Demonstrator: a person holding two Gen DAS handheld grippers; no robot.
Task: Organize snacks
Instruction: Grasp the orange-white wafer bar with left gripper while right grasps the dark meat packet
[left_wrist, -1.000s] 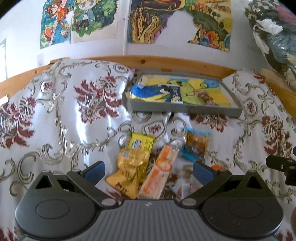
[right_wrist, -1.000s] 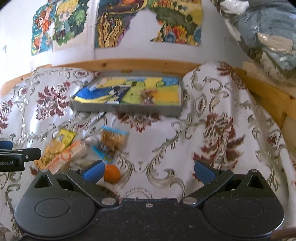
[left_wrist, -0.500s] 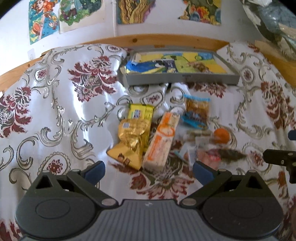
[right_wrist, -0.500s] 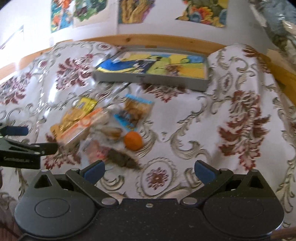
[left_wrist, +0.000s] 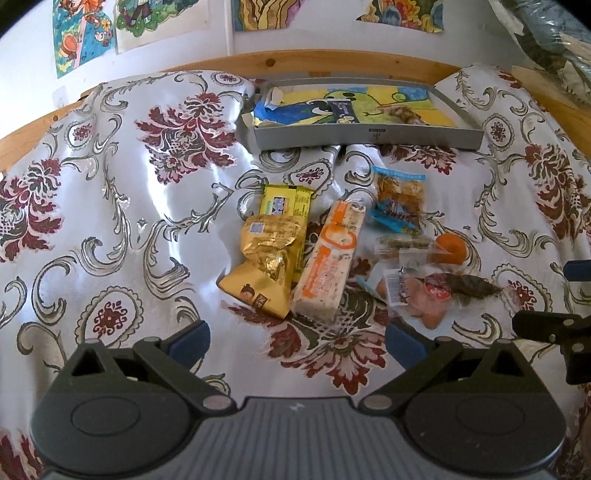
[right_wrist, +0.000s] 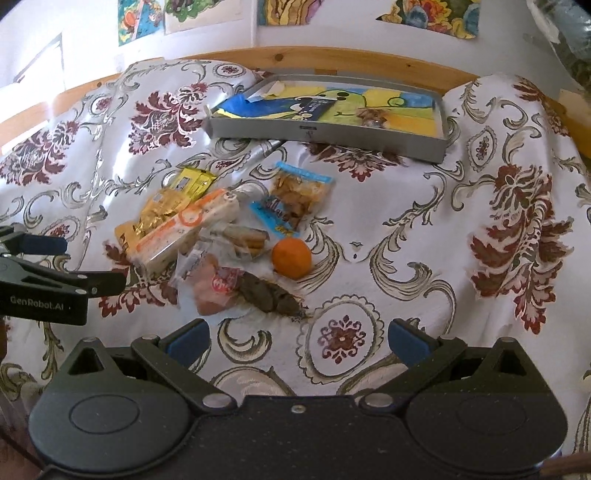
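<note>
- The clear-wrapped packets (right_wrist: 229, 240) at mid-frame overlap, and their contents are hard to make out.
- The snacks sit piled at centre: a gold pouch (left_wrist: 266, 266), an orange-and-white bar (left_wrist: 328, 262) and an orange fruit (right_wrist: 291, 257).
- A grey tray (right_wrist: 325, 134) lies higher up on the floral cloth (left_wrist: 110, 206).
- The left gripper (left_wrist: 295, 338) and right gripper (right_wrist: 297, 336) hover near the bottom edge, jaws wide apart, holding nothing.

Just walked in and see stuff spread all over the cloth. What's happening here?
A person holds a gripper in each hand over a pile of snacks on a flowered cloth. Both the left gripper and the right gripper hover with jaws open, holding nothing. The gold packet, the orange-and-white bar and the orange lie loose, while the grey tray sits behind them.
</note>
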